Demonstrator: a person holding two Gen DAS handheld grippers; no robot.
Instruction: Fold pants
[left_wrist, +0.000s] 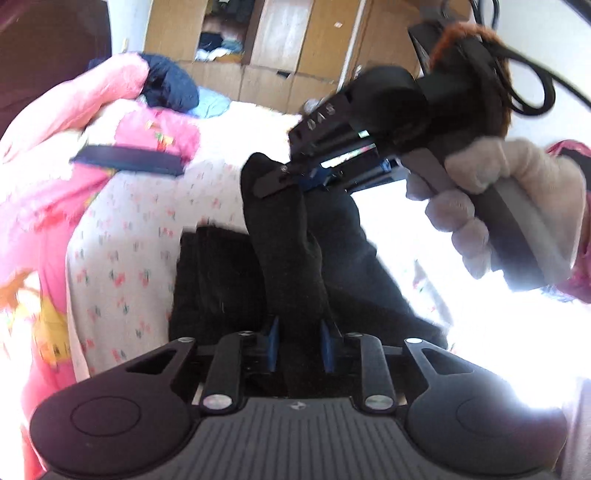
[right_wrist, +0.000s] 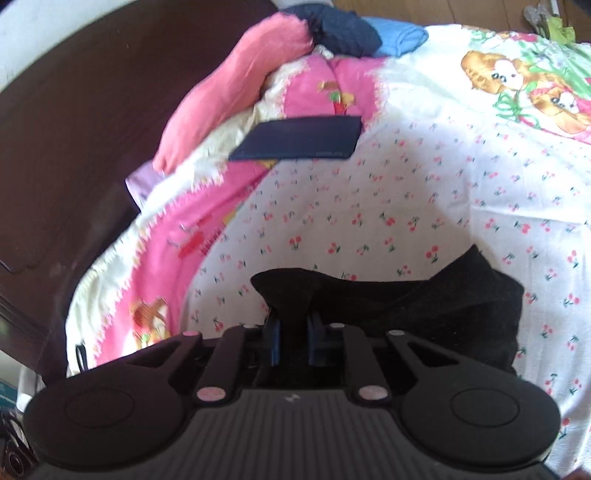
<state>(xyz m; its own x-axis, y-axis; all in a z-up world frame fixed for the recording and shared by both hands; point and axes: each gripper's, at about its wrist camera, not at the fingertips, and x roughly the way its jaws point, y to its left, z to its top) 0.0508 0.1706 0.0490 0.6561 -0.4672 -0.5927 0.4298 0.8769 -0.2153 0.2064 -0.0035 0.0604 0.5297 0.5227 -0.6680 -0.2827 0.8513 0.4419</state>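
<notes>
Looking along both tools, we saw the black pants (left_wrist: 280, 236) on the cherry-print bedsheet (right_wrist: 388, 192), partly lifted off it. Our left gripper (left_wrist: 299, 343) had its blue pads (left_wrist: 272, 343) pressed on a fold of the pants, & the right gripper (right_wrist: 293, 339) pinched another bunch of the same cloth. We held the right tool w/ a gloved hand (left_wrist: 491, 206); a dark folded piece (right_wrist: 299, 138) lay further back near the pink blanket (right_wrist: 236, 85).

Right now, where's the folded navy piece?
The folded navy piece lies flat on the cherry-print bedsheet, upper centre in the right wrist view, beside the pink blanket, beyond the black pants.
</notes>
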